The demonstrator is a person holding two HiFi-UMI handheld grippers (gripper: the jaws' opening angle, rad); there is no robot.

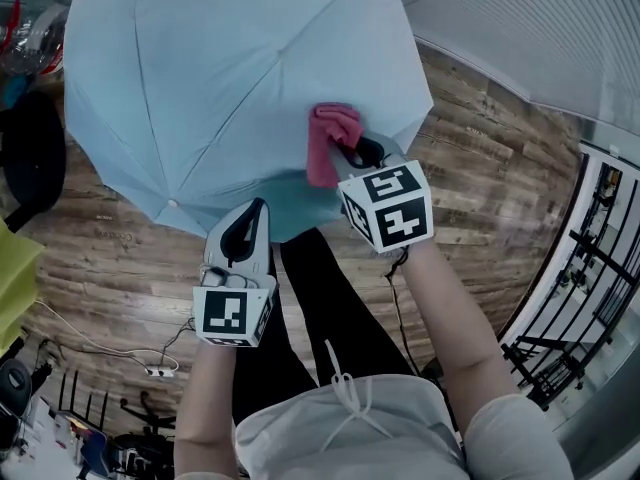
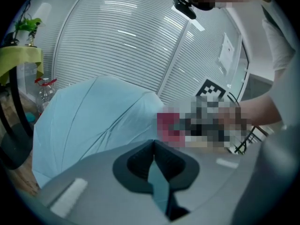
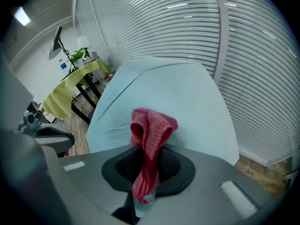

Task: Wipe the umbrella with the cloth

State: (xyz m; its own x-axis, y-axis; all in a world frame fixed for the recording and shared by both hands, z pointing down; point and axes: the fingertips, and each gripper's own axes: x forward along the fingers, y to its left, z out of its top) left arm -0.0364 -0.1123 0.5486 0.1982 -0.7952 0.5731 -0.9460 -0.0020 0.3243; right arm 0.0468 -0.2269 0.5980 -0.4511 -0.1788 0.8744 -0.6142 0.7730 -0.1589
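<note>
Nearest in the head view are the person's white top and black trousers, with both forearms reaching forward. The left gripper has its jaws together on the near rim of the umbrella. The left gripper view shows what the head view does not: a thin strip of pale blue canopy pinched between the dark pads of that gripper.

The right gripper is clamped on the cloth, a pink bunched towel lying against the canopy just inside the rim, to the right of a rib. In the right gripper view the cloth fills the space between the jaws of that gripper. It stands up in a fold and hides part of the umbrella behind it.

The open umbrella covers most of the wood floor ahead, and its near edge hides the person's feet. In the left gripper view the umbrella blocks the lower half of the room.

On the floor at lower left lies a power strip on a white cable. A black railing stands at the far right.

Beyond the canopy runs a wall of white blinds. Only the gripper views show a yellow-green tablecloth, a plant on it, and a clear bottle near the umbrella's far side.
</note>
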